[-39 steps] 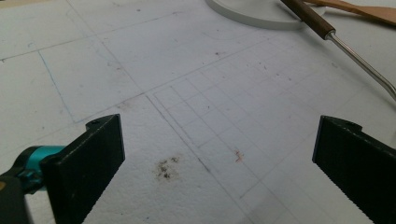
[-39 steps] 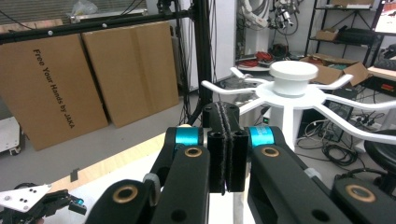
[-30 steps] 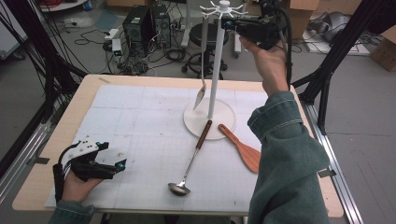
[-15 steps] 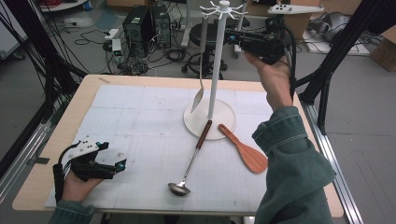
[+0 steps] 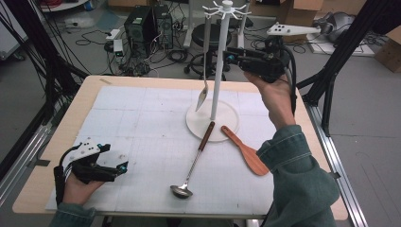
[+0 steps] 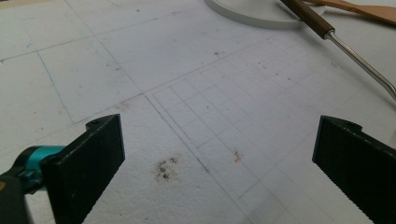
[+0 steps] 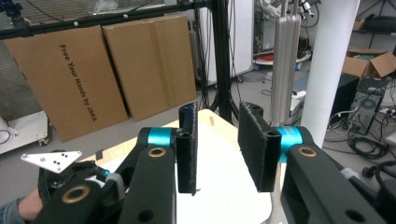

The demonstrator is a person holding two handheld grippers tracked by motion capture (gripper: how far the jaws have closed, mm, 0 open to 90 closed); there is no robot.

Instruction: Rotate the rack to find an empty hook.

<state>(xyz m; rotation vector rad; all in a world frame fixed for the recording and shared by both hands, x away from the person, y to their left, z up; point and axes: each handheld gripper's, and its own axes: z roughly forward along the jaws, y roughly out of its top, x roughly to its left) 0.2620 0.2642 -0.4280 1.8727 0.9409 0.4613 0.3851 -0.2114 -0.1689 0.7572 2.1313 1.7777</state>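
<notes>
now the spoon (image 5: 204, 88) hangs just beyond the right hand-held gripper (image 5: 232, 56), jaws just parted, empty.

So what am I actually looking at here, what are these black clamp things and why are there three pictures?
A person sits at a table holding a two-jaw tool in each hand. The high view looks down from above; the other two come from cameras riding on each tool. The left hand-held gripper rests on the white mat, jaws wide open, holding nothing. The right hand-held gripper is raised beside the white utensil stand; its jaws have just been opening and nothing is between them. A metal spoon hangs from the stand. A ladle and a wooden spatula lie on the mat.
</notes>
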